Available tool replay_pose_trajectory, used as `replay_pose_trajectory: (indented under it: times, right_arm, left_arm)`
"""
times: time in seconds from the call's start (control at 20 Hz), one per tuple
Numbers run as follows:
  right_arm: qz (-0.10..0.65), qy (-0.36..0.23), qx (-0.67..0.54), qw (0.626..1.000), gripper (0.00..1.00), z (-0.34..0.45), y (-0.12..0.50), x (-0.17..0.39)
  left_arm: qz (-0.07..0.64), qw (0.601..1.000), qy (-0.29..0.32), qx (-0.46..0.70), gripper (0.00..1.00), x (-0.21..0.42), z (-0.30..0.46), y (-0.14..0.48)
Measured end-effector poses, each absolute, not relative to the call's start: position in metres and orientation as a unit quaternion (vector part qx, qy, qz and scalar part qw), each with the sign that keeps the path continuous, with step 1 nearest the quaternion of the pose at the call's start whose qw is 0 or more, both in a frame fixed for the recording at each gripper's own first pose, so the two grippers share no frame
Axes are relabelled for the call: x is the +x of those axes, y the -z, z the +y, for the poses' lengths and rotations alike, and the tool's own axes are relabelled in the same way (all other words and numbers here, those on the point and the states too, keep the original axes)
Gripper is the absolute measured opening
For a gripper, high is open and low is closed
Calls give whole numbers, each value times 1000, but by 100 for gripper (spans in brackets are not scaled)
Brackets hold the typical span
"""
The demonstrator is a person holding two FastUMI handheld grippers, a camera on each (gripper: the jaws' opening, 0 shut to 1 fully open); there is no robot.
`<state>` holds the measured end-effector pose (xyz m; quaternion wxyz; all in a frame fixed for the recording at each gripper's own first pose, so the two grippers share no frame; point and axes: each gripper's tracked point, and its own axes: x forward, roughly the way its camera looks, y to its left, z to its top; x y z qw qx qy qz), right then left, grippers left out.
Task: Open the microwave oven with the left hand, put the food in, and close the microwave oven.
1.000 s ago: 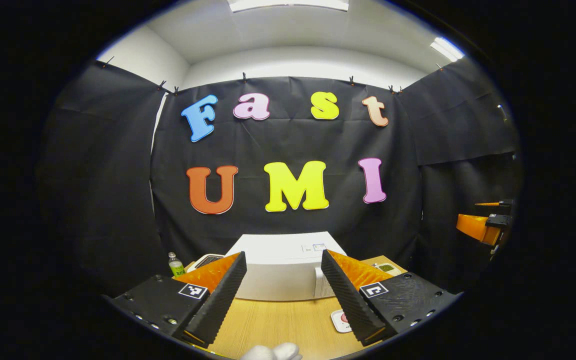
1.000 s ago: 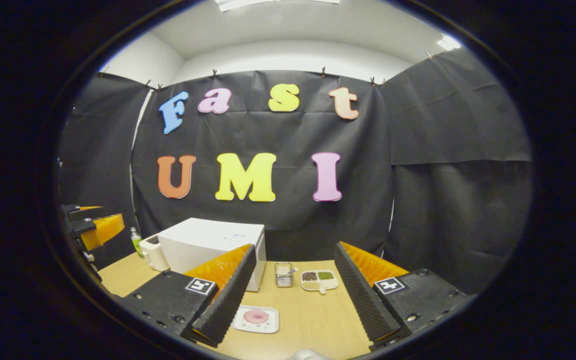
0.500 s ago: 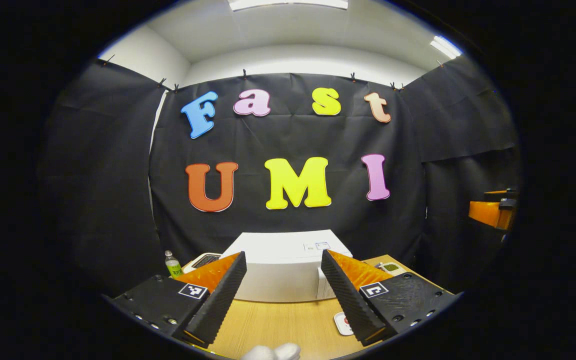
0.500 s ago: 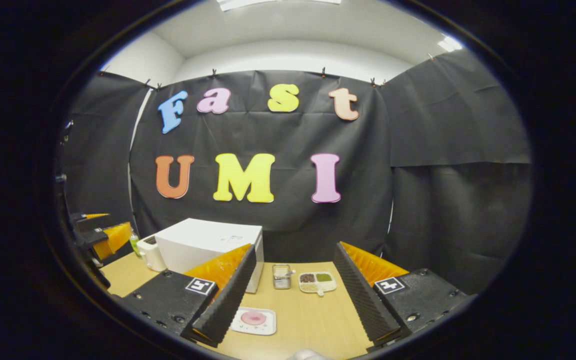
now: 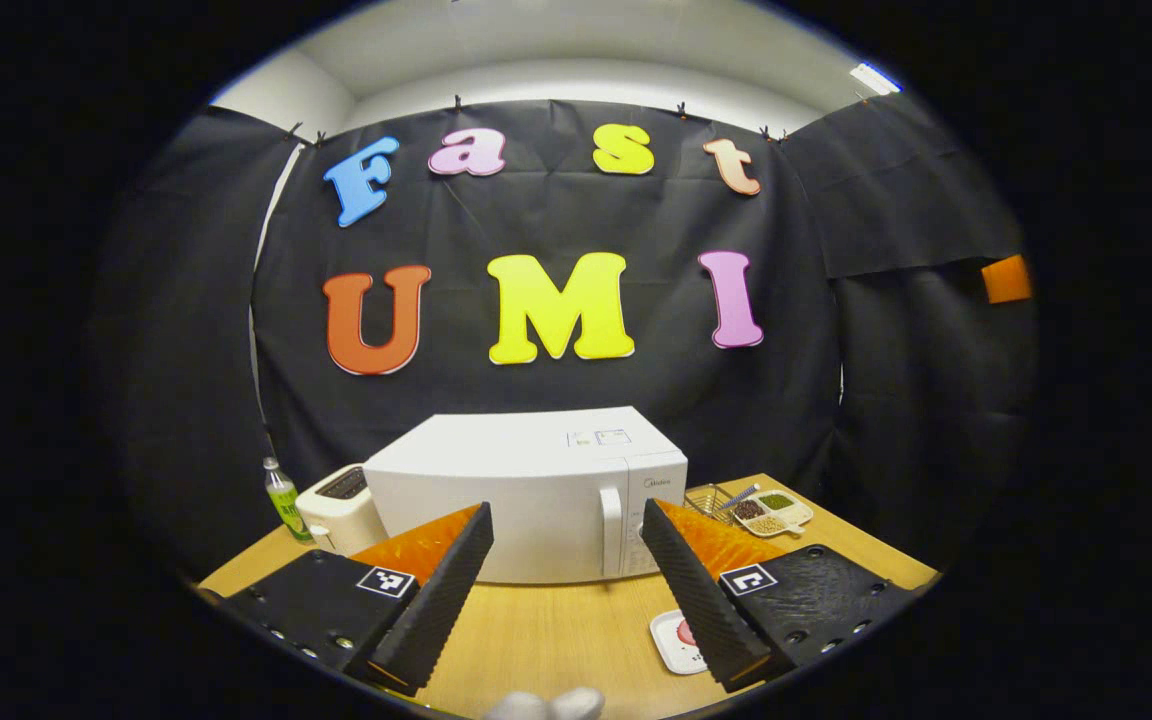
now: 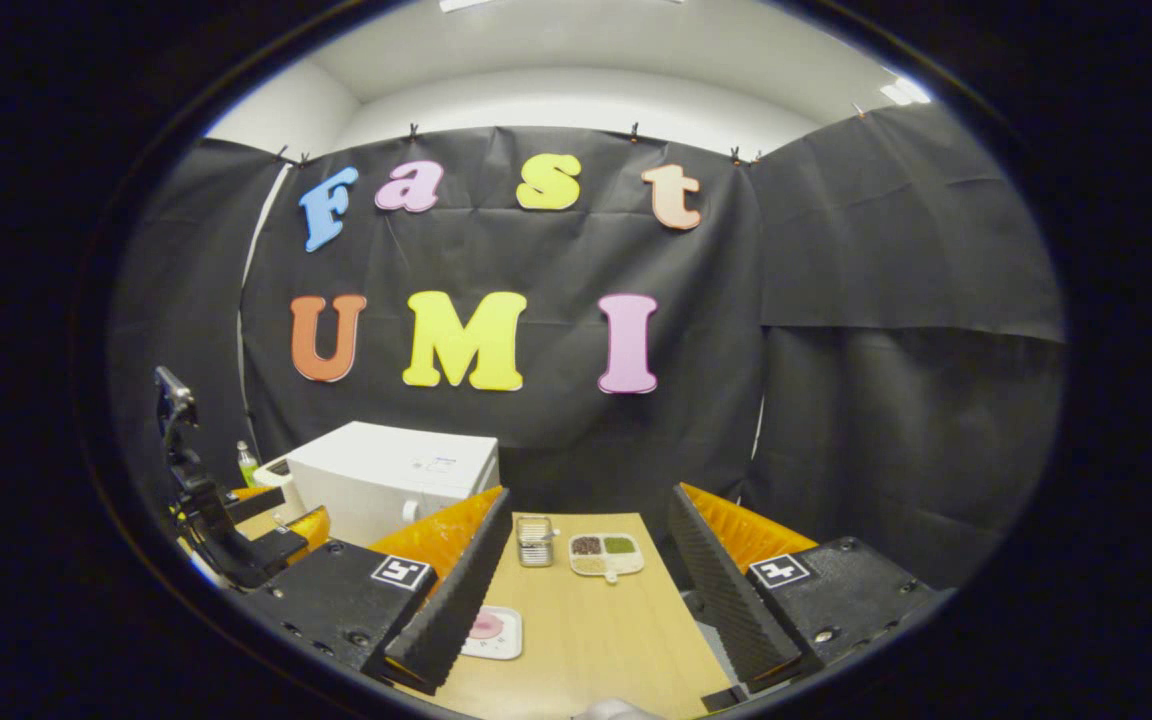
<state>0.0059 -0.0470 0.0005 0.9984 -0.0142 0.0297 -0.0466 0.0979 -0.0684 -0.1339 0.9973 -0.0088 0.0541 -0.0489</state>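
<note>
The microwave oven [image 5: 536, 495] stands shut at the back of the wooden table [image 5: 556, 640], close to the black cloth wall, its door facing the front edge and its upright handle [image 5: 612, 517] at the right side of the door, beside the control panel. That placement suits the task: a handle on the right means the door should swing out to the left, so the left gripper [image 5: 564, 590], which hangs above the table with its jaws spread wide and nothing between them, looks lined up almost straight on to the oven front for a reach to that handle. The food sits on a small white plate [image 6: 491, 632] with a pink item on it (what kind of food it is I cannot tell), lying on the table in front of the oven's right end, near the front edge and so handy for the other hand. The right gripper [image 6: 586, 585] hovers over that side of the table, its jaws also wide and empty, well apart from the plate. Farther back on the right are a divided dish [image 6: 606, 553] of grains and a small wire basket [image 6: 535, 540] just beside it; left of the oven stand a toaster [image 5: 341, 508] and a green bottle [image 5: 283, 497], none of them in the door's likely path.
</note>
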Motion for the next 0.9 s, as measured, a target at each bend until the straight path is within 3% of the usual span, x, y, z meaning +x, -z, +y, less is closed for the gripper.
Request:
replay_pose_trajectory:
  times: [0.05,0.2,0.25,0.7,0.75,0.85,0.9]
  right_arm:
    - [31,52,-18,998,92,-51,-1,4]
    - [39,63,-22,997,92,-60,-1,-1]
    - [43,67,-21,997,100,-64,1,-1]
    - [90,115,-25,989,100,-106,17,-3]
    - [94,117,-27,988,96,-108,18,-4]
    - [95,117,-23,988,100,-109,18,-4]
    - [97,118,-18,988,96,-110,19,-4]
  left_arm:
    - [58,997,52,-8,95,106,-75,143]
    - [54,997,63,7,95,138,-93,159]
    - [51,997,65,8,95,150,-98,165]
    - [81,994,64,21,95,241,-129,218]
    - [84,994,63,20,95,247,-130,224]
    - [93,994,61,9,95,255,-131,233]
    - [100,993,58,3,95,258,-129,238]
